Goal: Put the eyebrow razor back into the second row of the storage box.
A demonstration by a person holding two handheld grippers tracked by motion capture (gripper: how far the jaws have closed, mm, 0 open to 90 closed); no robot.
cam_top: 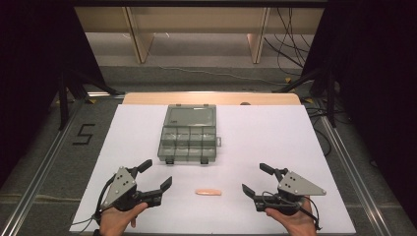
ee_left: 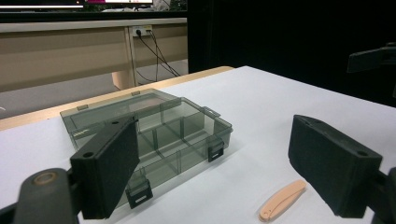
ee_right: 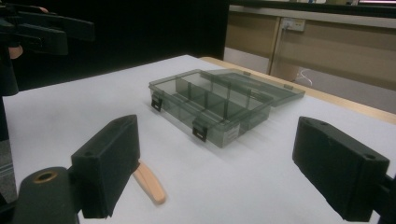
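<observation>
**One box, one peach piece, two open claws**

Two claws rested low over the white tabletop (cam_top: 275, 132), one in each hand. The left claw (cam_top: 156, 175) had its jaws spread wide apart and held nothing; the right claw (cam_top: 256, 178) stood the same, jaws wide and empty.

Between the two claws lay a single small peach-coloured flat piece (cam_top: 208, 192), slim and rounded at the ends, flat on the tabletop and apart from both. In the left gripper view it sat just inside the right-hand jaw; in the right gripper view its near end was hidden behind the left-hand jaw.

Ahead of both claws sat one smoky clear plastic organizer box (cam_top: 189, 133), its lid (cam_top: 191, 116) folded back flat on the far side. Two dark latches (ee_left: 215, 151) hung on its near wall. Its divided compartments looked empty. Nothing stood between either claw and the box or the piece.

Beyond the tabletop, cables (cam_top: 290, 39) trailed over the floor.
</observation>
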